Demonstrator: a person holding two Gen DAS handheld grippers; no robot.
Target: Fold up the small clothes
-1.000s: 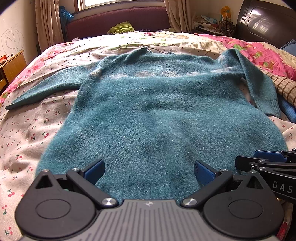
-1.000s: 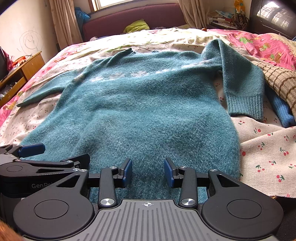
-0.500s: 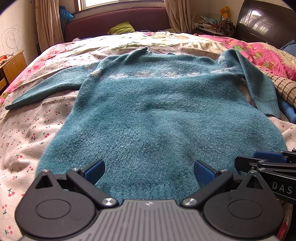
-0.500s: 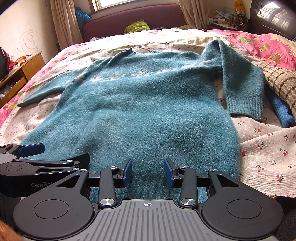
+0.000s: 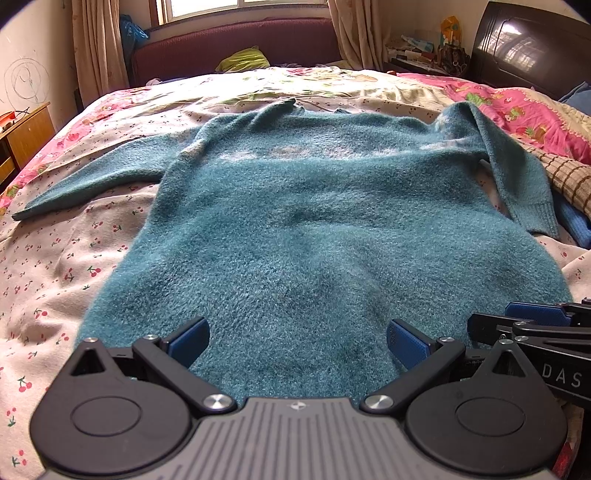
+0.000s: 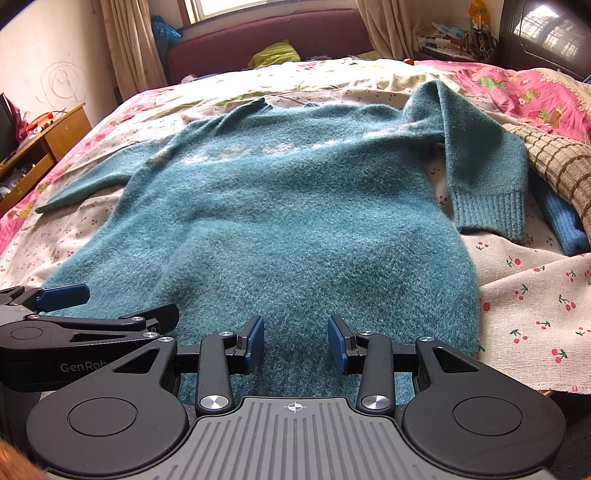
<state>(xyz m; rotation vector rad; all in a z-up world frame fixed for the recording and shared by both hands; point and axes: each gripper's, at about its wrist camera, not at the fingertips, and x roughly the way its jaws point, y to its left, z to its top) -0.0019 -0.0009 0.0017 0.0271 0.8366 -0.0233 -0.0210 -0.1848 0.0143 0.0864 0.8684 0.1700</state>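
Left wrist view: sweater (image 5: 317, 229) hem hidden at 6 o'clock behind the wide-open, empty left gripper (image 5: 297, 341); right gripper (image 6: 295, 343) half open, empty.

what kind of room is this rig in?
Almost certainly a home bedroom: a teal sweater lies spread on a bed with a cherry-print sheet, a dark wooden headboard stands at far right, and a curtained window at the back.

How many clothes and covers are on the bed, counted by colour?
Teal: 1, the sweater
Blue: 1, a knit piece
Pink: 1, a quilt
Cherry print: 1, the sheet
Tan check: 1, a blanket
Total: 5
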